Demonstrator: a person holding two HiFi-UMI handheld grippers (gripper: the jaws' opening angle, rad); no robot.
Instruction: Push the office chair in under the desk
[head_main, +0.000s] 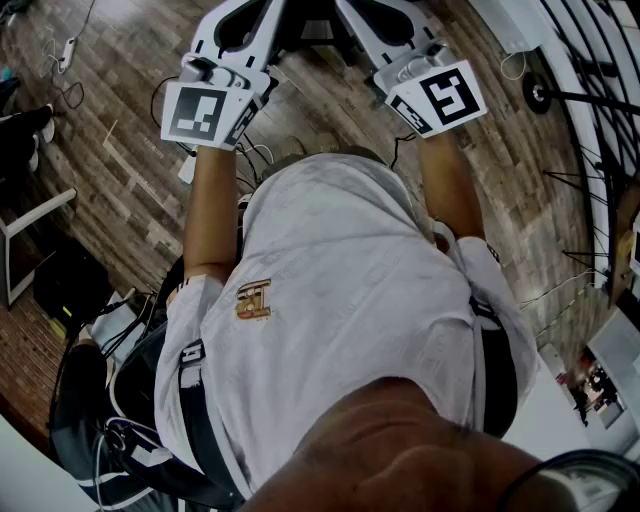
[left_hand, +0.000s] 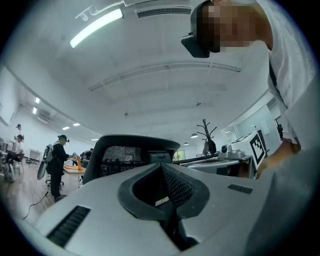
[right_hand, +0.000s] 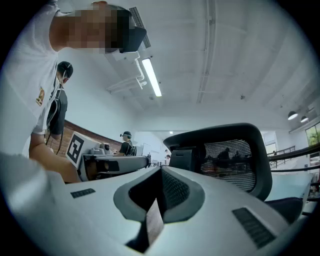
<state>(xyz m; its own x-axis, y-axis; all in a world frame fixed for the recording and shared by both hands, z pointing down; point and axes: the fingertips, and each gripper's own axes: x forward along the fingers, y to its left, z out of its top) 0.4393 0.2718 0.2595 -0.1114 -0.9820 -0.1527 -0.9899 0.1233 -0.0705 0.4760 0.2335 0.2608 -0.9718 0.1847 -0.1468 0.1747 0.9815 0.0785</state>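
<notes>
Nearest, the person's white shirt (head_main: 340, 300) bears a gold emblem (head_main: 253, 298) whose letters are too blurred to read. At 11 and 1 o'clock in the head view, the left tongs (head_main: 243, 28) and right tongs (head_main: 385, 25) are pinched together, gripping nothing. Their marker cubes (head_main: 195, 113) carry patterns, no words. The office chair (left_hand: 131, 150) stands just beyond at 12 o'clock, only its mesh back showing, with seat and base cut off.

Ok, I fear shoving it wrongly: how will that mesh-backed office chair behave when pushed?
On the office chair, the mesh would probably give; the black frame looks stiffer, likely better to push. Its base is unseen, so rolling is uncertain.
</notes>
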